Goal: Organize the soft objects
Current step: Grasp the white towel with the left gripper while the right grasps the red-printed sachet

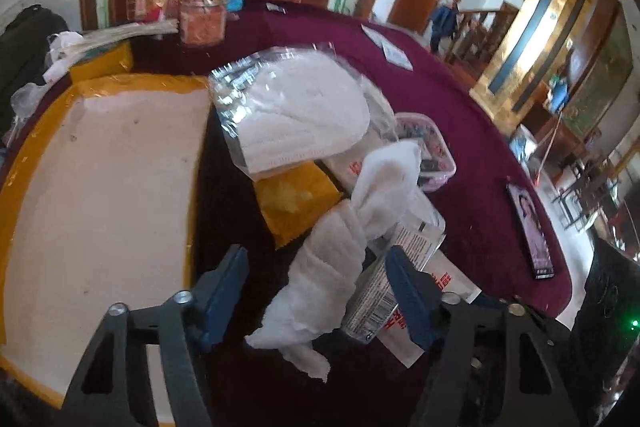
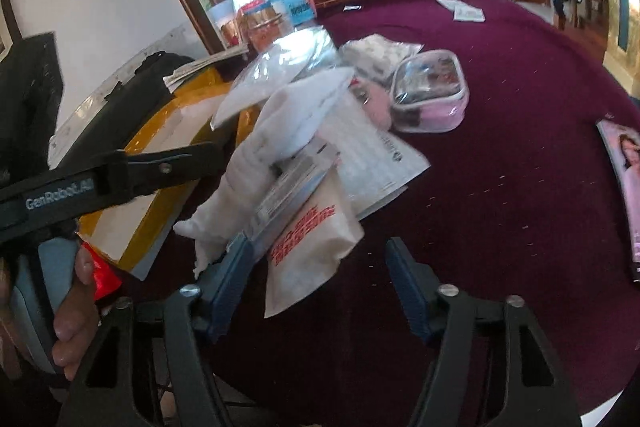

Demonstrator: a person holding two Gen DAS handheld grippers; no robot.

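On the maroon table (image 1: pixel 480 131), the left gripper (image 1: pixel 316 287) has its fingers spread wide, a crumpled white cloth (image 1: pixel 332 259) lying between them and a printed packet (image 1: pixel 384 291) touching the right finger. The right gripper (image 2: pixel 320 271) is also spread wide, holding nothing; a white pouch with red lettering (image 2: pixel 308 251) lies between its fingers, the cloth (image 2: pixel 256 163) just beyond its left finger. Only the right view shows the left gripper's black arm (image 2: pixel 120 175) and the hand (image 2: pixel 76 307) holding it.
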